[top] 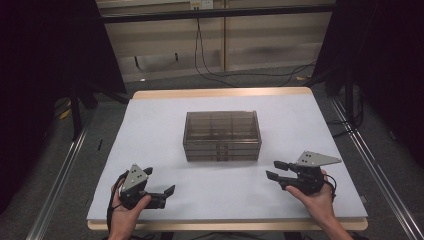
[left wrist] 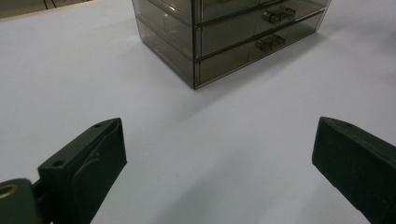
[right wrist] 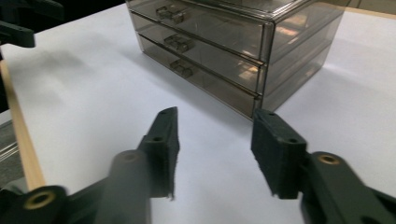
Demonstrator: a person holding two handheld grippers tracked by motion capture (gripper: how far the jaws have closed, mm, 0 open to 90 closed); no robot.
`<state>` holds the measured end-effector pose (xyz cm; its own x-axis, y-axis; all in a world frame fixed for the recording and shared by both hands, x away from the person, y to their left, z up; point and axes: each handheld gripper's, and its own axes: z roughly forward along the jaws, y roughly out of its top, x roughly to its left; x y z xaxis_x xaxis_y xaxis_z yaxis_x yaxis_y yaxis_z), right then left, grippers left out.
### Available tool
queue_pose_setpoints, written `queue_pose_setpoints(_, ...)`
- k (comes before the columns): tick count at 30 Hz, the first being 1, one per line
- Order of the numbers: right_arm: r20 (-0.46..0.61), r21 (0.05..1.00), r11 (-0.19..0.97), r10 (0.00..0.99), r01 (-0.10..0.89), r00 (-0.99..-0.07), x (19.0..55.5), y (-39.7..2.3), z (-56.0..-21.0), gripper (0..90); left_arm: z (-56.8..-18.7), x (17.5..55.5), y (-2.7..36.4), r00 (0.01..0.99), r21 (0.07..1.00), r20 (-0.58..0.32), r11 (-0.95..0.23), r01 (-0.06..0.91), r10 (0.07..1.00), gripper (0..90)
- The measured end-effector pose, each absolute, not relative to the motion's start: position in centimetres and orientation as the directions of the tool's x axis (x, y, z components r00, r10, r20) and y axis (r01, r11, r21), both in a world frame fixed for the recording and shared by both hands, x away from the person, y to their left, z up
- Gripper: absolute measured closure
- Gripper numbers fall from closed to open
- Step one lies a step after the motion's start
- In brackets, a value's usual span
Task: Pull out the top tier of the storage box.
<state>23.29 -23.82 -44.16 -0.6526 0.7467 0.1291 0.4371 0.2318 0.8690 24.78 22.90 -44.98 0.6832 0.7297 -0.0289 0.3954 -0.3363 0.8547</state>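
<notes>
A smoky clear plastic drawer cabinet (top: 222, 136) stands in the middle of the white table top, its three drawers shut and their small handles facing the person. My left gripper (top: 167, 191) rests low at the front left, held in a hand, jaws wide apart with nothing between them. My right gripper (top: 274, 169) sits at the front right, also held in a hand, jaws apart and empty. In the left gripper view the cabinet (left wrist: 224, 37) is ahead beyond the open left gripper (left wrist: 219, 154). From the right gripper view, the cabinet (right wrist: 233, 46) lies just past the open right gripper (right wrist: 215, 154).
The white sheet covers a wooden table (top: 220, 93) whose edge shows at the back and front. Black curtains hang on both sides. Cables (top: 215, 75) trail on the floor behind the table. Metal rails (top: 370, 160) run along the floor at left and right.
</notes>
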Motion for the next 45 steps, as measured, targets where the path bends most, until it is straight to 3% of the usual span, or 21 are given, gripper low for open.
queue_pose_setpoints(10, 0.076, 0.859, 0.295, 0.736, 0.419, -0.673, 23.5, -22.5, -44.3, 46.1, -44.9, 24.7, 22.9, 0.690, 0.857, -0.014, -0.347, 0.381, 0.724, 3.0)
queue_pose_setpoints(16, 0.005, 0.849, 0.363, 0.722, 0.385, -0.692, 23.3, -21.4, -44.3, 43.4, -44.9, 24.6, 22.9, 0.687, 0.856, -0.015, -0.346, 0.384, 0.726, 3.0)
queue_pose_setpoints(19, -0.037, 0.844, 0.401, 0.706, 0.356, -0.708, 23.1, -21.0, -44.2, 47.5, -44.9, 24.7, 22.9, 0.687, 0.857, -0.014, -0.346, 0.383, 0.727, 3.0)
queue_pose_setpoints(32, -0.234, 0.793, 0.559, 0.647, 0.243, -0.725, 22.6, -18.2, -44.3, 49.3, -44.9, 24.6, 22.9, 0.683, 0.856, -0.018, -0.342, 0.388, 0.730, 3.0)
queue_pose_setpoints(40, -0.335, 0.757, 0.626, 0.616, 0.185, -0.713, 22.5, -17.0, -44.3, 44.3, -44.9, 24.7, 22.9, 0.687, 0.854, -0.013, -0.349, 0.385, 0.727, 3.1)
queue_pose_setpoints(45, -0.417, 0.723, 0.680, 0.572, 0.123, -0.706, 22.2, -15.5, -44.2, 53.3, -45.0, 24.7, 22.8, 0.684, 0.854, -0.021, -0.343, 0.391, 0.729, 3.1)
